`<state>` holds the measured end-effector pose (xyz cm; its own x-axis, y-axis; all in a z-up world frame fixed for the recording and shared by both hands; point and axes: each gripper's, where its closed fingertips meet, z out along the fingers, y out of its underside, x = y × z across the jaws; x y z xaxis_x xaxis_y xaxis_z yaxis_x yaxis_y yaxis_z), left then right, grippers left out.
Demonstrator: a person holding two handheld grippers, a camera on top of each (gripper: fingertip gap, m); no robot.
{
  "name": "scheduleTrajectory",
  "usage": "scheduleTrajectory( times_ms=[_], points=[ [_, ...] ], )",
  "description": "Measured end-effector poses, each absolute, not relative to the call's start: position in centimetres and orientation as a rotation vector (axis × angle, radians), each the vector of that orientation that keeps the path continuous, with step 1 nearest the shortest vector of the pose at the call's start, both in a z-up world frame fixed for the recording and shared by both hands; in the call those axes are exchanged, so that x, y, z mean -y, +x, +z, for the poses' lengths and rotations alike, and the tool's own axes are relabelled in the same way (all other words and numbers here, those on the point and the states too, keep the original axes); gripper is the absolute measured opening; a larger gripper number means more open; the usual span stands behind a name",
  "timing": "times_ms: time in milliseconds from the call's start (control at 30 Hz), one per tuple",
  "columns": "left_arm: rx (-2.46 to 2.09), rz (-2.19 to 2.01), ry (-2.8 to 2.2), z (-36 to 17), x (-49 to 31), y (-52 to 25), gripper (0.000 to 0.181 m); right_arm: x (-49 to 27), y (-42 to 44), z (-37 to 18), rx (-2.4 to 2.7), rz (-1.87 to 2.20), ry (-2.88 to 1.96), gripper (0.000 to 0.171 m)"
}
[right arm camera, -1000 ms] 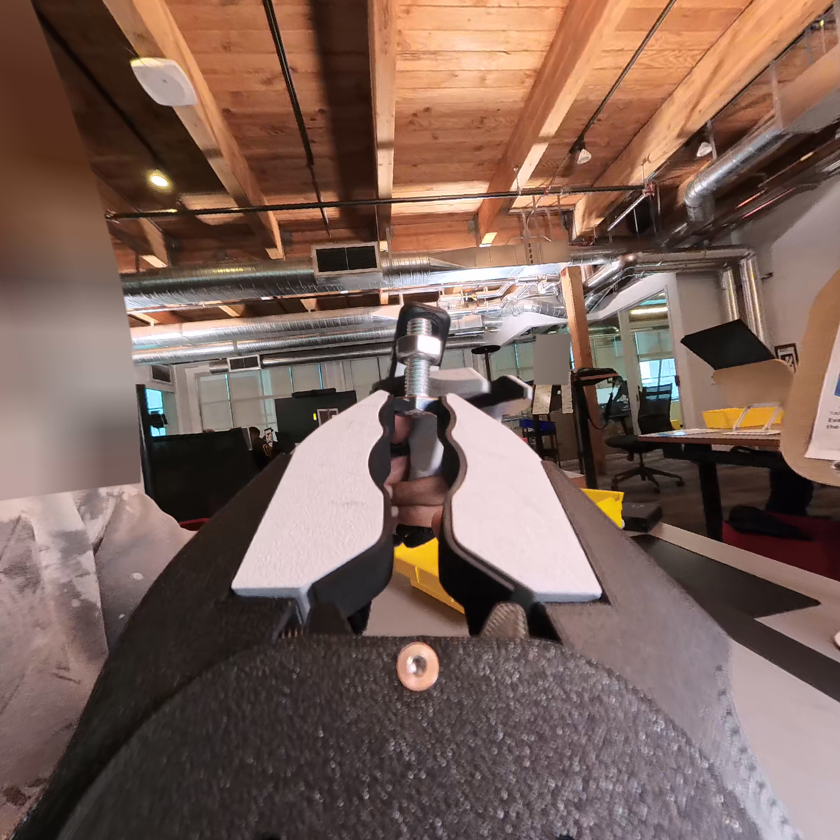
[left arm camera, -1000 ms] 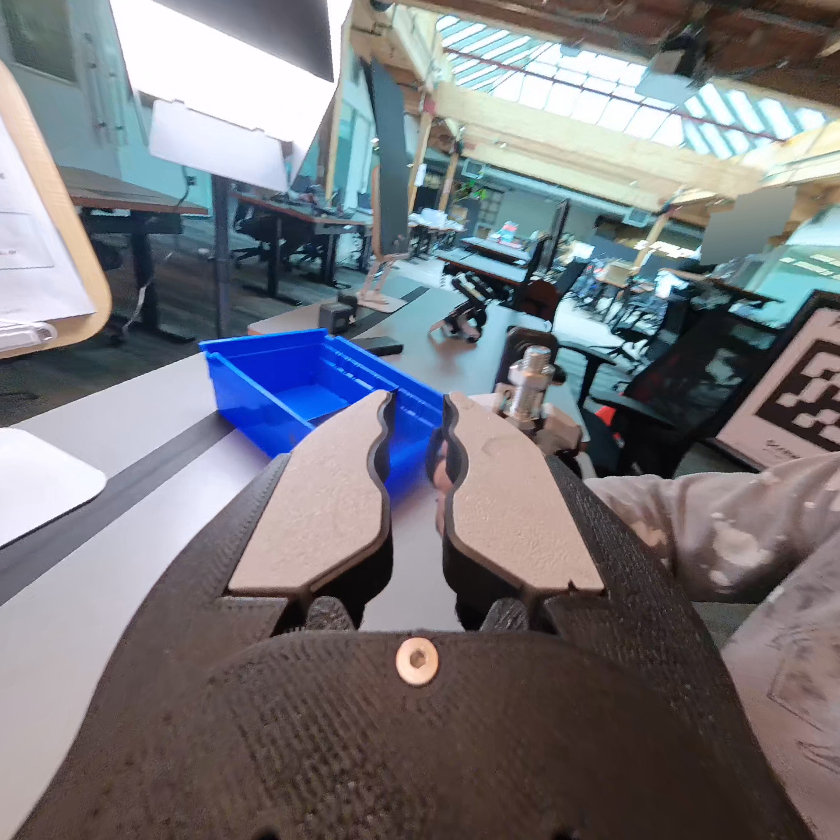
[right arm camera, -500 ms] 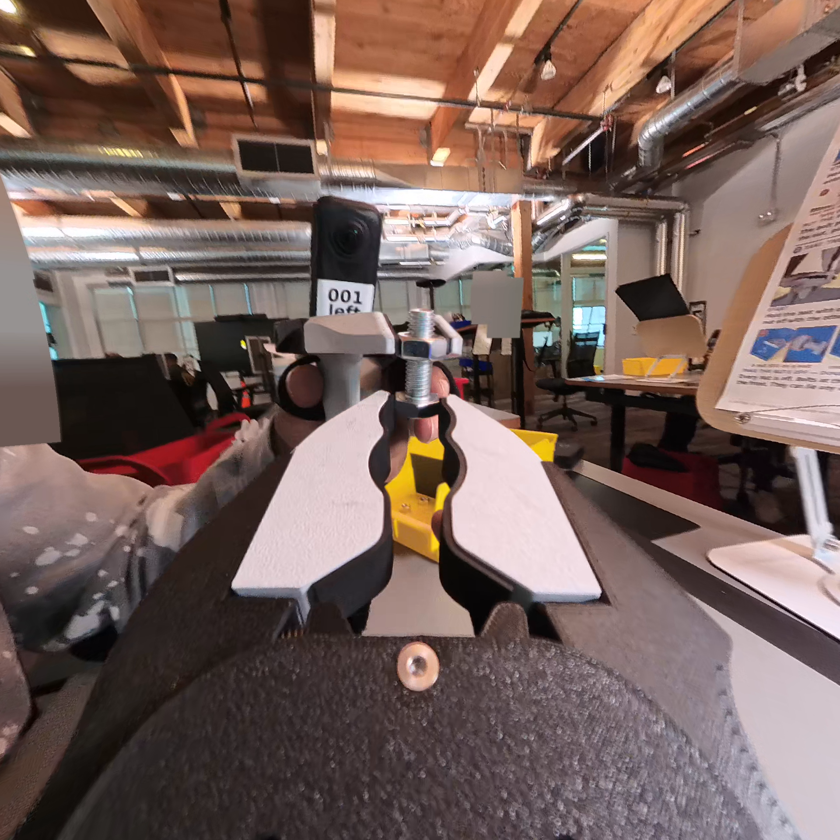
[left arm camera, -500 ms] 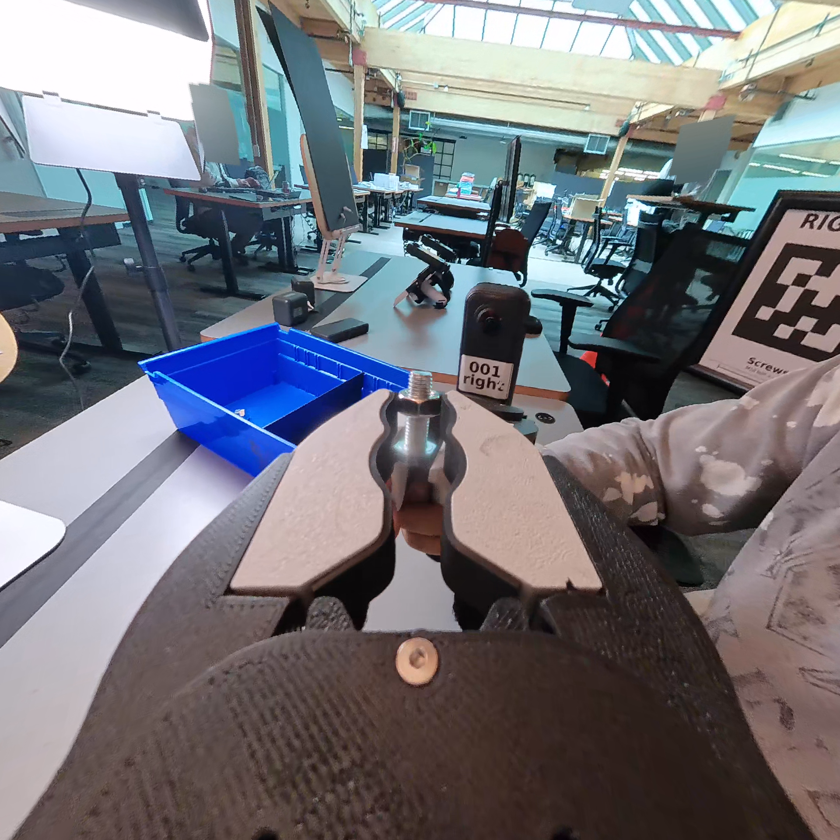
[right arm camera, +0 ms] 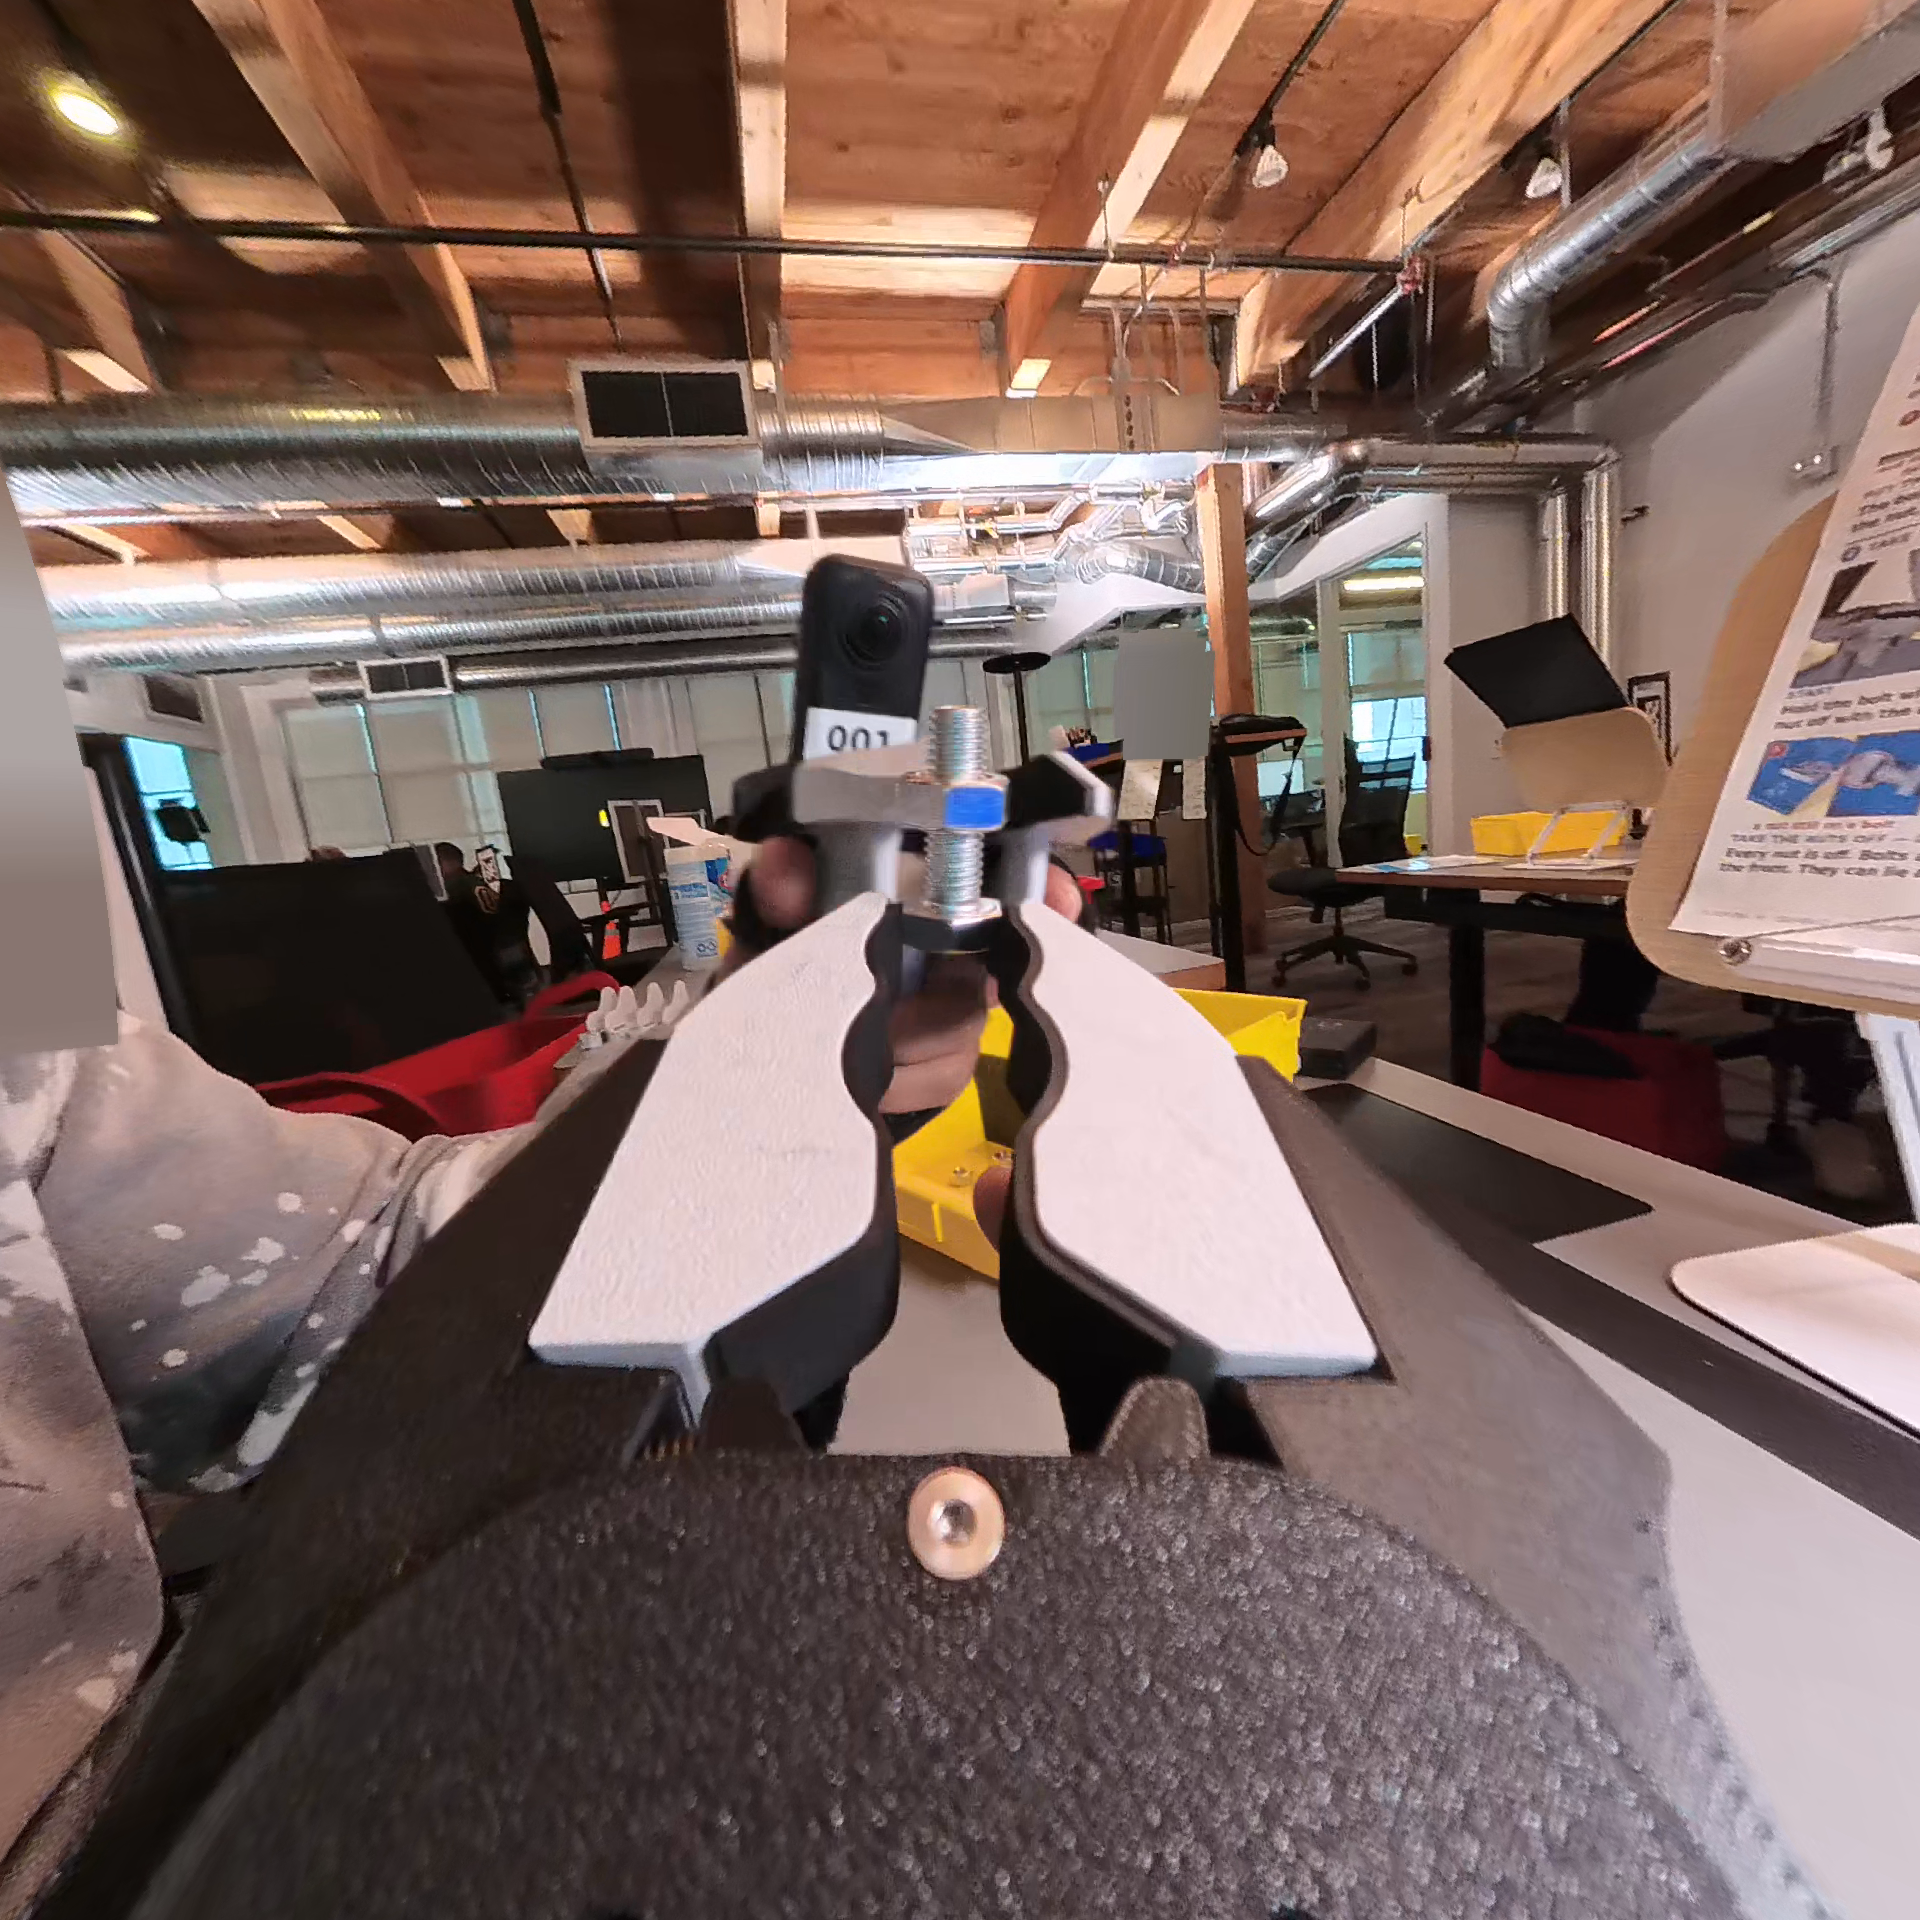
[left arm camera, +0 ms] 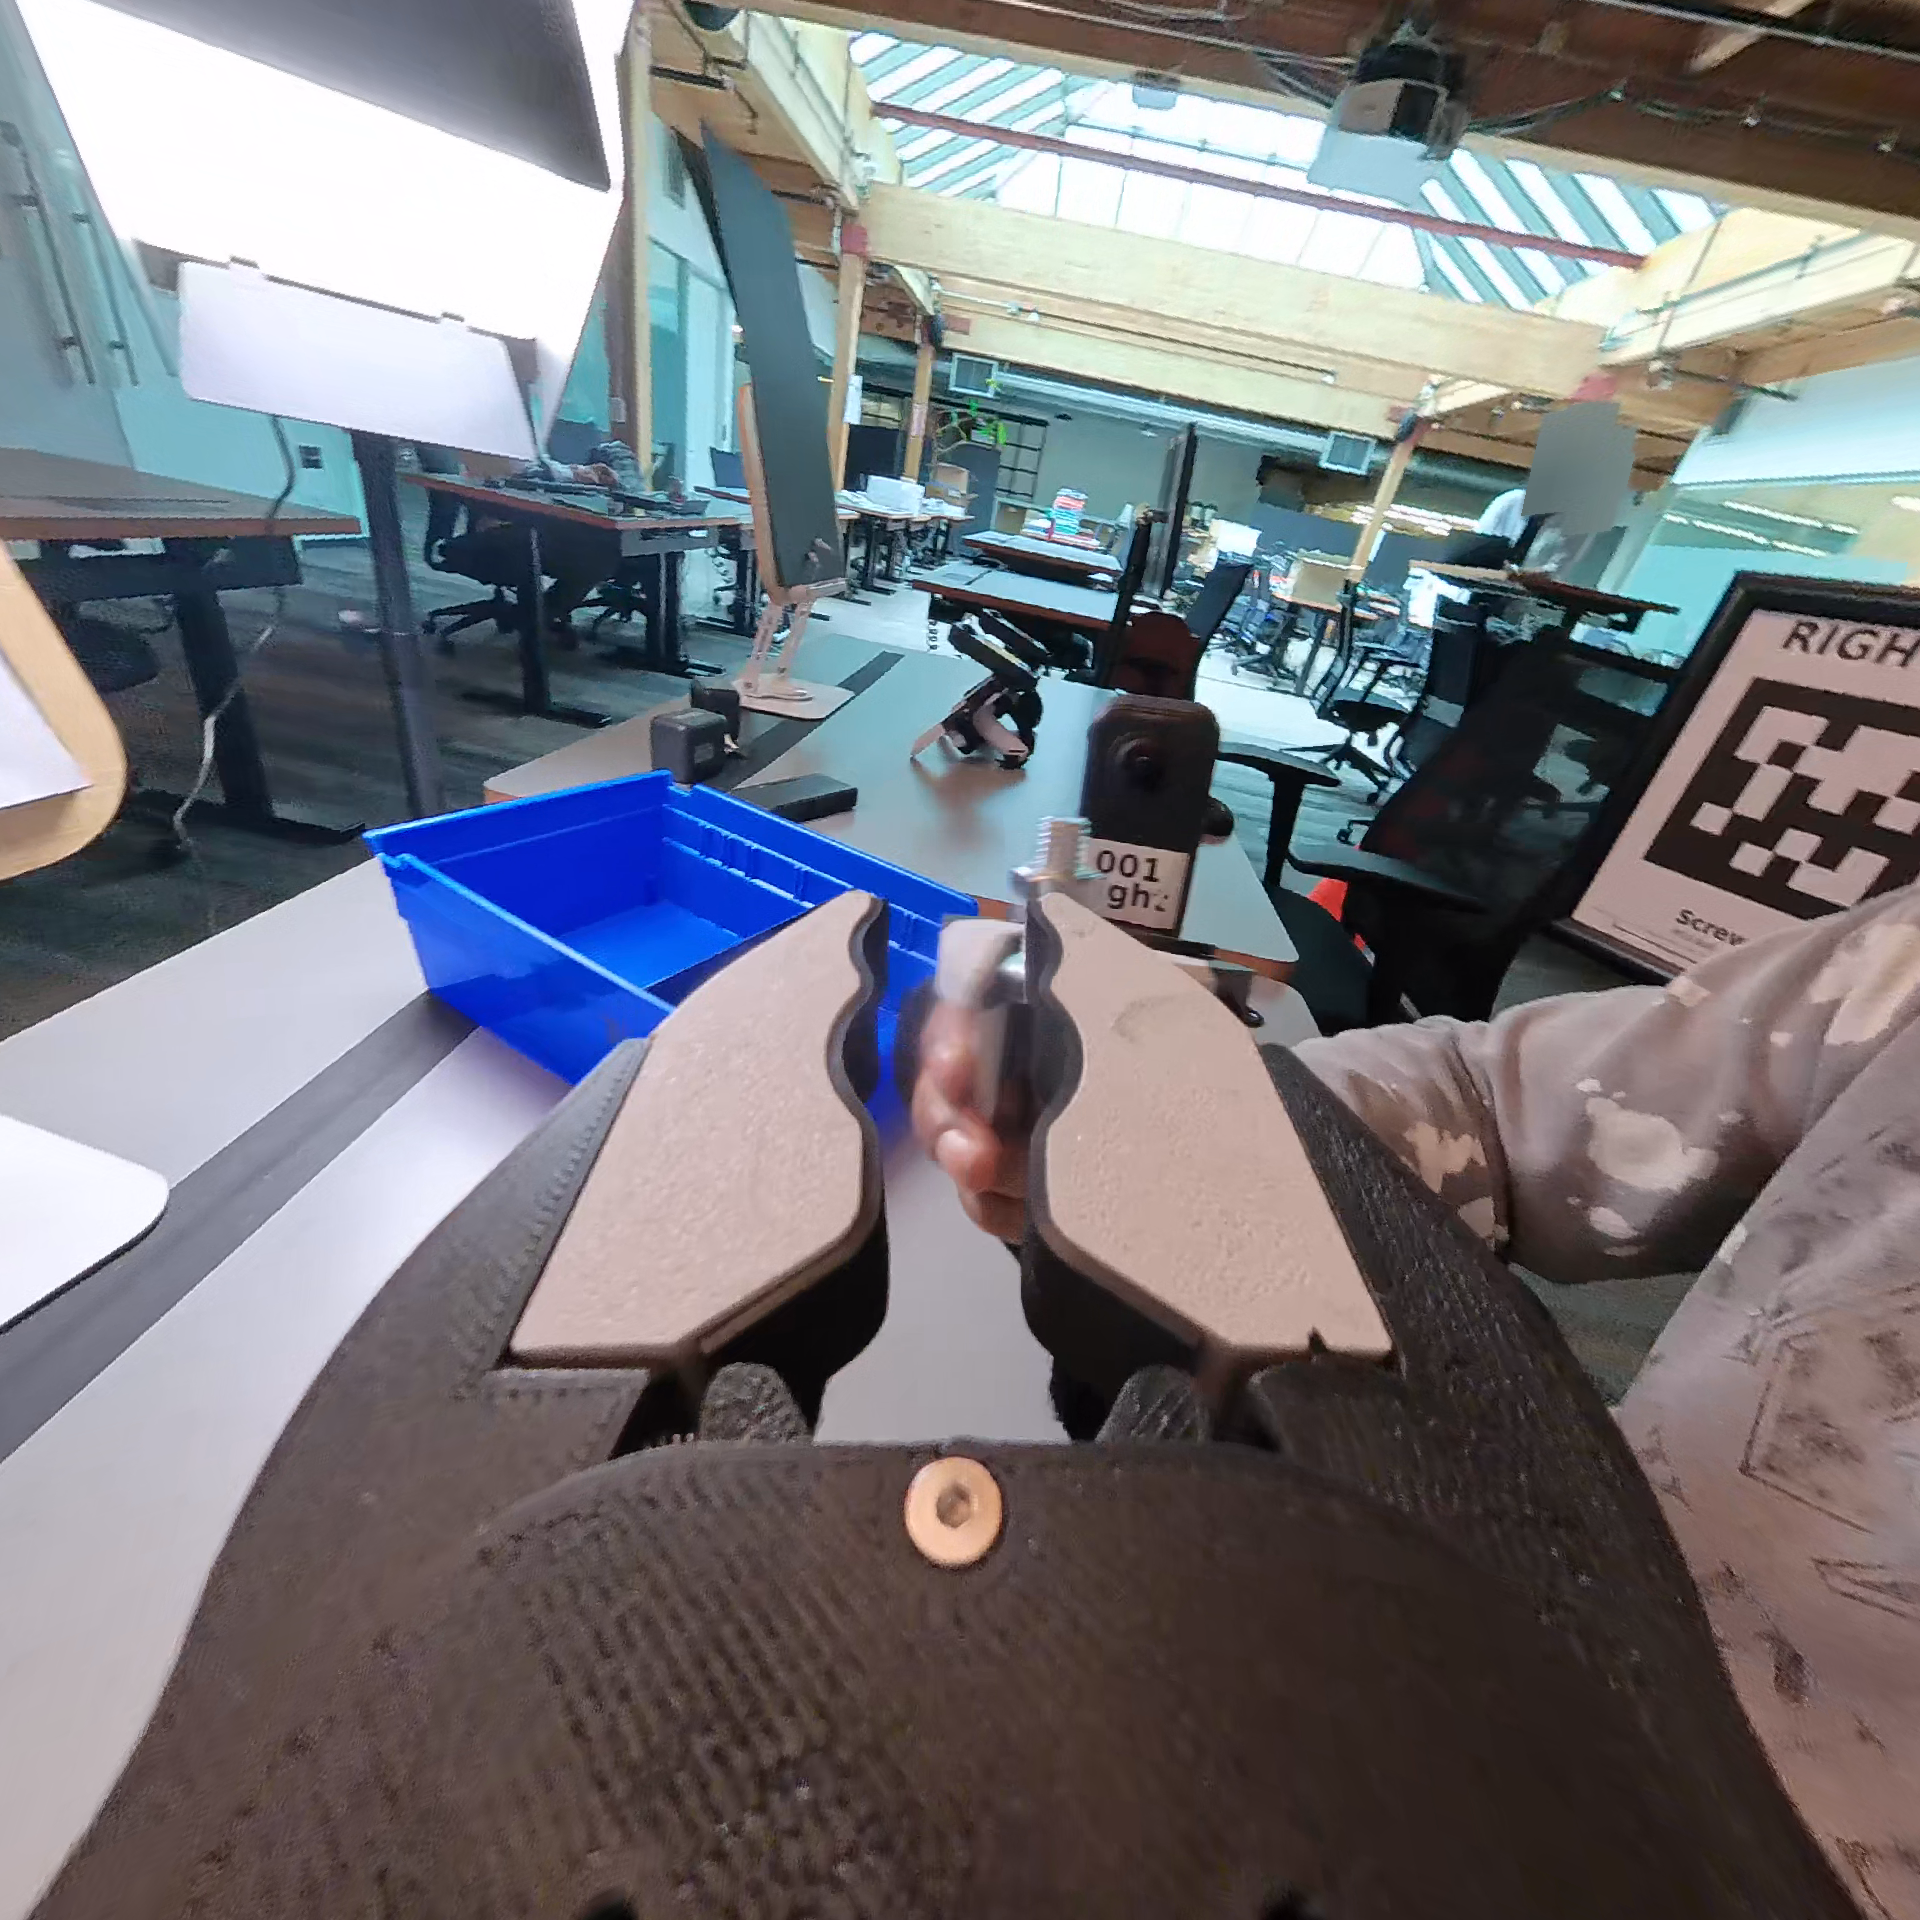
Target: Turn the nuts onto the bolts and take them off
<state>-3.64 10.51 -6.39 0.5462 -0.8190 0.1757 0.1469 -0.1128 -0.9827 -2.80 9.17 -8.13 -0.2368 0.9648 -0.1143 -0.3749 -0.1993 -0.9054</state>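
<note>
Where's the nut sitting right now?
In the right wrist view the nut sits midway up the upright bolt, between the left gripper fingers, above the right gripper clamping the bolt's base.

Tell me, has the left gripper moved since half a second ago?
Yes. In the left wrist view the left gripper has shifted left: the bolt, then centred between its jaws, now sits by the right one, nearer the blue bin.

Grey table — blue bin, yellow bin
</note>
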Motion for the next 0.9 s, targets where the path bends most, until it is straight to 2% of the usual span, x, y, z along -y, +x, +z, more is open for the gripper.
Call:
scheduleTrajectory(
  times_ms=[100, 200, 233, 267, 367, 533, 733, 800, 900],
  points=[
    [-0.67, -0.923, -1.454, -6.6, -9.8, -2.1, 0.032, -9.5, -3.4, -8.9, 0.972, 1.618, -0.952, 0.018],
    [-0.673, -0.851, -1.485, -7.2, -10.5, -2.3, 0.032, -9.3, -3.6, -9.0, 0.991, 1.607, -0.965, 0.018],
    [-0.656, -0.865, -1.492, -7.2, -10.6, -2.7, 0.029, -9.4, -3.5, -8.9, 0.988, 1.611, -0.969, 0.018],
    [-0.597, -0.837, -1.511, -7.1, -11.2, -3.7, 0.016, -9.4, -3.2, -8.7, 0.982, 1.635, -0.954, 0.018],
    [-0.57, -0.814, -1.514, -7.2, -11.7, -5.0, 0.021, -9.3, -3.1, -8.5, 1.017, 1.609, -0.947, 0.018],
    [-0.654, -0.888, -1.491, -7.3, -10.6, -3.0, 0.034, -9.7, -4.0, -9.7, 1.047, 1.571, -1.044, 0.018],
    [-0.629, -0.868, -1.525, -7.8, -11.3, -3.9, 0.032, -9.8, -3.9, -9.7, 1.038, 1.598, -1.038, 0.018],
    [-0.619, -0.835, -1.531, -7.8, -11.5, -4.2, 0.025, -10.0, -3.7, -9.5, 1.022, 1.611, -1.03, 0.018],
    [-0.642, -0.873, -1.512, -7.6, -11.0, -3.7, 0.028, -10.2, -3.5, -9.2, 0.997, 1.61, -1.022, 0.018]
  ],
)
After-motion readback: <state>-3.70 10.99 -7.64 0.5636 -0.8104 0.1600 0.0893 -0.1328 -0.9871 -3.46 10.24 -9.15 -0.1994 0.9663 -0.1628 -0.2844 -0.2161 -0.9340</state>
